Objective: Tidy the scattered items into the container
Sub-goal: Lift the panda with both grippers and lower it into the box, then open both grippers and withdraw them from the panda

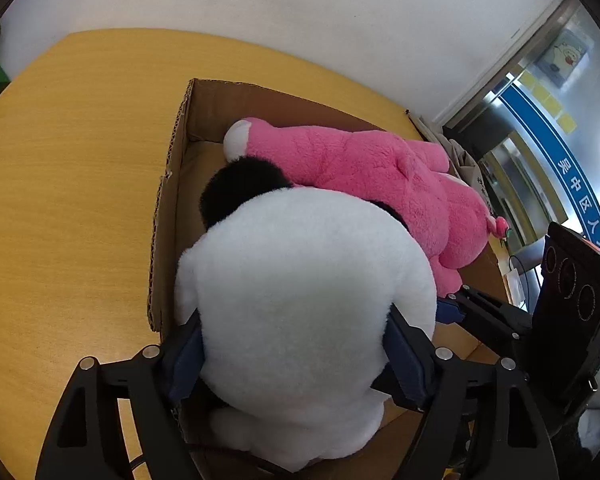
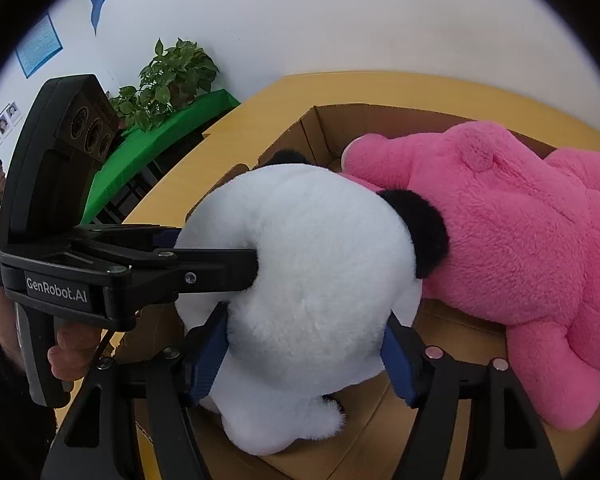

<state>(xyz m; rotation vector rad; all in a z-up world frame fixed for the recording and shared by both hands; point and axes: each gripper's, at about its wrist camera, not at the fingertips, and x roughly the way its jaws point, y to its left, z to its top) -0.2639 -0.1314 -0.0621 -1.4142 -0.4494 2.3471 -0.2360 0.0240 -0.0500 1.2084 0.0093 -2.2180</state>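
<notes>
A big white plush panda (image 1: pixel 300 300) with black ears is held over the open cardboard box (image 1: pixel 172 184) on the yellow table. My left gripper (image 1: pixel 296 352) is shut on the panda's white body, its blue pads pressed into both sides. My right gripper (image 2: pixel 304 344) is also shut on the panda (image 2: pixel 308 256) from another side. A pink plush bear (image 1: pixel 380 176) lies inside the box behind the panda, also seen in the right wrist view (image 2: pixel 512 232). The left gripper's body (image 2: pixel 100 272) shows at the left of the right wrist view.
The yellow table (image 1: pixel 68 208) stretches left of the box. A white wall stands behind. A green shelf (image 2: pixel 168 132) with a potted plant (image 2: pixel 168 80) stands beyond the table's left end. A glass door (image 1: pixel 548 128) is at the right.
</notes>
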